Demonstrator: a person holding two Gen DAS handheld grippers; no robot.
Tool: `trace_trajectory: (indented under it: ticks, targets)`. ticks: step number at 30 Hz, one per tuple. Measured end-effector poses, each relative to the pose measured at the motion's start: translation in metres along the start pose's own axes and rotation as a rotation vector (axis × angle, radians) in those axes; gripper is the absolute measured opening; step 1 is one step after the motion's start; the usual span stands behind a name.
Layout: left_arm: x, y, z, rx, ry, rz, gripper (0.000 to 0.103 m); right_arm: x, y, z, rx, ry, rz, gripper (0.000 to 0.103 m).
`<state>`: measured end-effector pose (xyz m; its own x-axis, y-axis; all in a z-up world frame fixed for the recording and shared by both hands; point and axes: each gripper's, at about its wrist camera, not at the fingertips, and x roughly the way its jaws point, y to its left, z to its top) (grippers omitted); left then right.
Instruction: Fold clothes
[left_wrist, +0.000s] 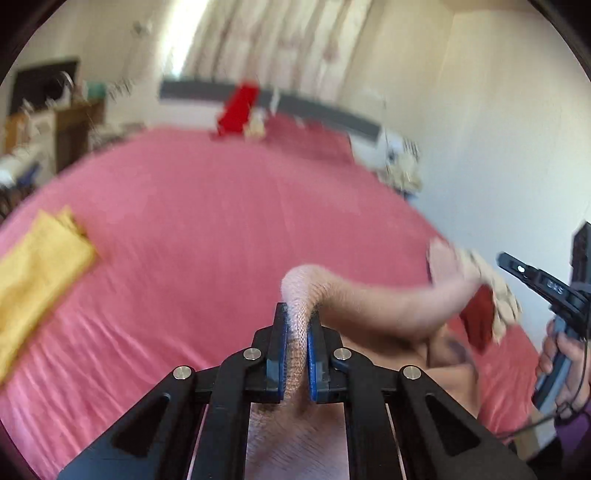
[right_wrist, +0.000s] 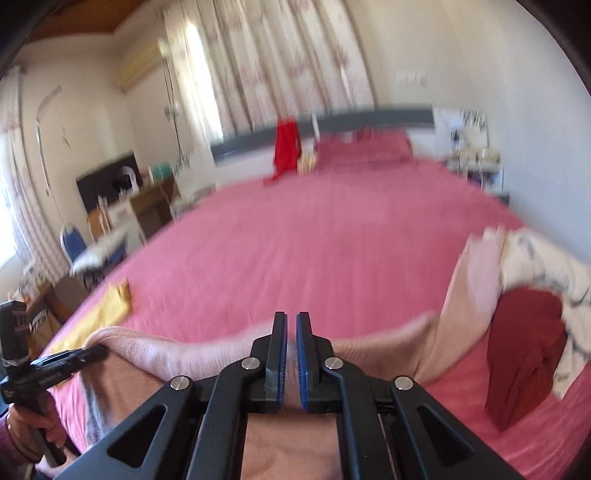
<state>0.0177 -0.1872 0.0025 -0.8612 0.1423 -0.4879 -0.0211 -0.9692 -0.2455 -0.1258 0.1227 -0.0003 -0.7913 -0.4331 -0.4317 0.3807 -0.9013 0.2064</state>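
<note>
Jaws of the left gripper (left_wrist: 296, 345) are clamped on a fold of the pink garment (left_wrist: 388, 306), which bunches between the blue pads (left_wrist: 281, 354) at bottom centre of the left wrist view and trails toward the right edge. At far left of that frame a yellow cloth (left_wrist: 37, 273) lies flat on the bed (left_wrist: 221, 206); at upper centre a red garment (left_wrist: 238, 110) hangs on the grey headboard (left_wrist: 325, 109). At right, a pile of clothes (left_wrist: 487, 306) sits on the bed, with the right gripper (left_wrist: 500, 256) just beside it, held in a hand (left_wrist: 565, 362).

In the right wrist view, the left gripper appears at lower left, its tip against the garment's edge. At bottom centre the right gripper's jaws stand slightly apart over the garment; whether they pinch it cannot be told. A dark red item (right_wrist: 524, 350) and white cloth (right_wrist: 543, 266) lie at right.
</note>
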Motion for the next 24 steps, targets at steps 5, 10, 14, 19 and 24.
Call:
trace_trajectory:
  ticks: [5,10,14,19,24]
  targets:
    - [0.018,-0.019,0.013,0.121,-0.064,-0.05,0.009,-0.015,0.02,0.042,-0.077,0.026,0.13,0.013]
    - [0.003,-0.019,0.005,0.135,-0.023,-0.054,0.009,0.065,0.014,0.021,-0.132,0.372,0.164,0.031]
    - [0.011,0.016,-0.044,-0.012,0.145,-0.008,0.009,0.146,0.011,0.0,-0.138,0.604,0.132,0.031]
    - [0.021,0.05,-0.11,-0.166,0.305,-0.037,0.009,0.23,0.062,-0.037,-0.43,0.854,0.168,0.031]
    - [0.013,0.034,-0.132,-0.121,0.332,-0.089,0.009,0.256,0.095,-0.079,-0.782,0.997,0.219,0.03]
